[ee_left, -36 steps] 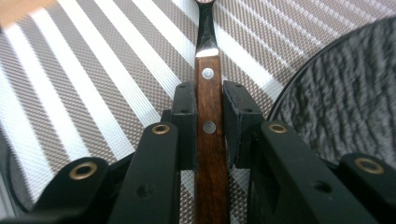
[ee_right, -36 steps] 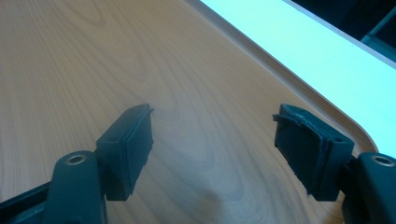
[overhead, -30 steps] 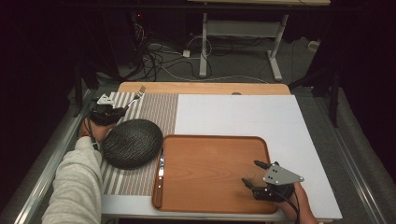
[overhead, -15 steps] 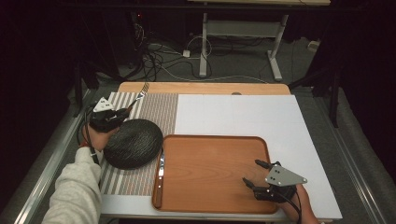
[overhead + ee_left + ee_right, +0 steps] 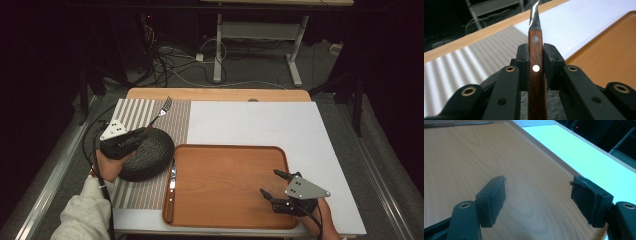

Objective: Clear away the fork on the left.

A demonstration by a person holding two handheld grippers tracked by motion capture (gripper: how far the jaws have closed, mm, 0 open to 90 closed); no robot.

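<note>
— gripping anything, the left gripper (image 5: pixel 145 131)?
— yes, clamped on the fork (image 5: pixel 535 75) by its wooden handle, above the dark bowl (image 5: pixel 150 157). tines cut off up close.
— the right gripper (image 5: pixel 539 200)?
— jaws wide apart, holding nothing, over the tray (image 5: pixel 225 180).

Wooden-handled fork (image 5: pixel 536 62), steel tines tilted up, lifted above the striped placemat (image 5: pixel 145 112)
</note>
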